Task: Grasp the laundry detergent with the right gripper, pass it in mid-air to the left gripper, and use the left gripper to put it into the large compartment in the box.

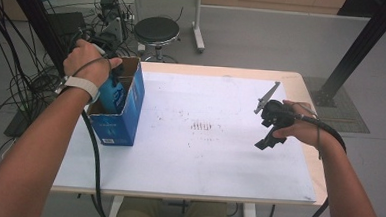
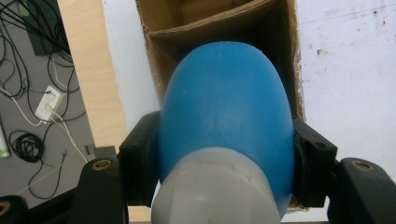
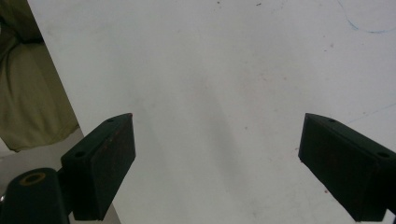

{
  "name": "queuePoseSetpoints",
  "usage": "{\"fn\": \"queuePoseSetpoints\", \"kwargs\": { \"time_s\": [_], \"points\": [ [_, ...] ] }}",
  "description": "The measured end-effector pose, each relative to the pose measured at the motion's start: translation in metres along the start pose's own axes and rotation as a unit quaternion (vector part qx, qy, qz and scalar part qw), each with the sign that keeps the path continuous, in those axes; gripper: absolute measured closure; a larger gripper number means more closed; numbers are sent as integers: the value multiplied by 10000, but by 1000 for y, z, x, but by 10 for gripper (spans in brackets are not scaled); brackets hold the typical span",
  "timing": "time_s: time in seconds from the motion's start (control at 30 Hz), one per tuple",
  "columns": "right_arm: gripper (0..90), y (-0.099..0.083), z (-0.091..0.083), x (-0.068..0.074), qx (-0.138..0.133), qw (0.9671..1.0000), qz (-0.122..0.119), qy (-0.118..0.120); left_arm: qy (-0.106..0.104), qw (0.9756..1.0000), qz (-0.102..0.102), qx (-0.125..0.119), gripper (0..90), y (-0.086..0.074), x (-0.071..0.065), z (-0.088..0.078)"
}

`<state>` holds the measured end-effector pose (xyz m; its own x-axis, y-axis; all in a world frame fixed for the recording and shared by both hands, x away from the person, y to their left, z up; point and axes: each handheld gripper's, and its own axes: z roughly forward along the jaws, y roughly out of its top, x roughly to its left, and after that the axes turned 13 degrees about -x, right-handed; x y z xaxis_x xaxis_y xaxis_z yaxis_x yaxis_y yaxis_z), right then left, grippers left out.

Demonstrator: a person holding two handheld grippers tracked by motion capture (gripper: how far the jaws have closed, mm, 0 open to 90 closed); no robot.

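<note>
I have the left hand-held gripper (image 2: 224, 154) clamped on a blue bottle (image 2: 226, 116), one black pad pressed against each flank just above its grey cap end. The grip sits on the widest part of the body, which I judge gives the pads the most surface to bite on and leaves the rounded end free to lead the way down. The bottle hangs directly over the open-topped cardboard box (image 1: 131, 105), partly inside its nearer compartment in the high view; a cardboard divider (image 2: 205, 25) marks off a second compartment beyond it. I cannot tell whether the bottle touches the box floor yet.

The box stands on the desk (image 1: 218, 155) at its left edge, so my left hand (image 1: 90, 63) is the natural one for this drop.

My right hand-held gripper (image 1: 275, 125) is far to the right of the box, above bare desk, its jaws spread wide with nothing between them. I judge it is parked there to stay out of the way.
</note>
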<state>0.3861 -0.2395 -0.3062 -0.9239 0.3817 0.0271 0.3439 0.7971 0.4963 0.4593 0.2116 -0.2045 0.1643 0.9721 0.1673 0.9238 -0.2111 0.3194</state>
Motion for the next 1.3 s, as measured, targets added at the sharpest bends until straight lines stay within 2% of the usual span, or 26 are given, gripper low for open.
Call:
{"fn": "queuePoseSetpoints", "kwargs": {
  "time_s": [0.33, 1.3],
  "points": [
    [111, 1, 2, 0, 7, 10000, 10, 14, -1, 10000, -17, 45, 380, -6, 1, 14],
    [111, -6, 6, 0, 48, 9999, 117, 21, -70, 9998, 125, 128, 381, -16, -8, 45]
  ]
}}
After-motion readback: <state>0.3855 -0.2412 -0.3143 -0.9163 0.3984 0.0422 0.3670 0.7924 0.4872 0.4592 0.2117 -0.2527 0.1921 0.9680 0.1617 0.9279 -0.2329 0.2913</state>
